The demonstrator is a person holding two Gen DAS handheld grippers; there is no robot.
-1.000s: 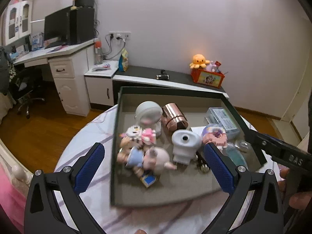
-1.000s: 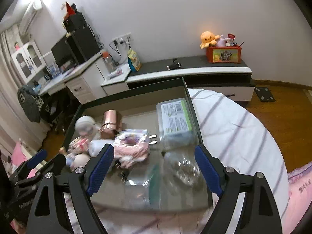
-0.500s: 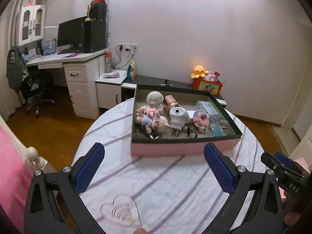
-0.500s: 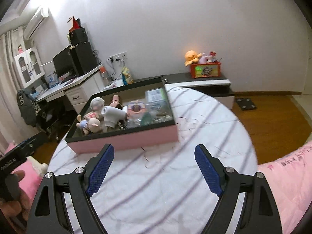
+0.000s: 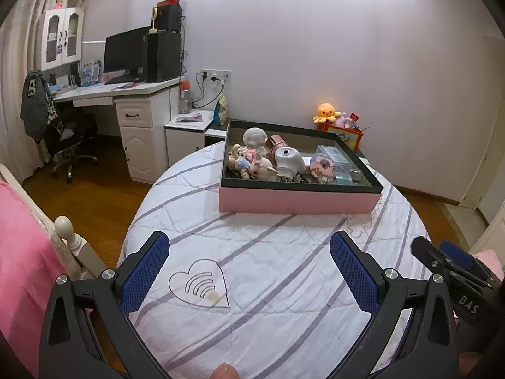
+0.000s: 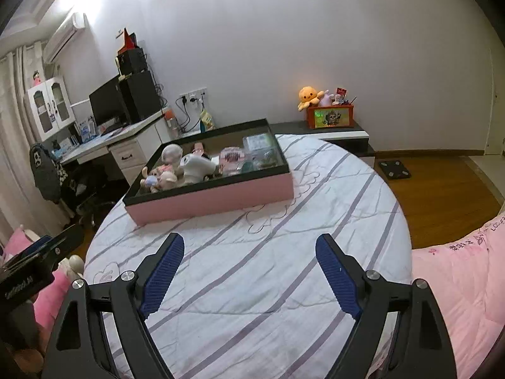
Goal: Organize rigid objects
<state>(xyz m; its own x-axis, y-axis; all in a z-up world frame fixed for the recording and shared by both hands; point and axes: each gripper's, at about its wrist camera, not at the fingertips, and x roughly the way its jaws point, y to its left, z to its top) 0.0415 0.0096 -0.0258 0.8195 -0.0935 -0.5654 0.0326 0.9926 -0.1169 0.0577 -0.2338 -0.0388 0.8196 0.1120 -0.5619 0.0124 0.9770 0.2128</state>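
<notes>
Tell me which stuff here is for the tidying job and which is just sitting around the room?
For the job:
pink box
white figure
copper can
pig toy
clear case
left tool, open
right tool, open

Just lying about:
octopus plush
monitor
chair
scale

From my right cam: right gripper (image 6: 249, 276) is hovering over the striped bedspread (image 6: 268, 284), jaws spread wide, nothing between them. The pink box (image 6: 221, 194) sits well ahead, stuffed with figurines (image 6: 164, 170) and a clear plastic case (image 6: 260, 145). The other gripper (image 6: 38, 259) pokes in at the left edge. Orange plush octopus (image 6: 308, 96) by the far wall.
</notes>
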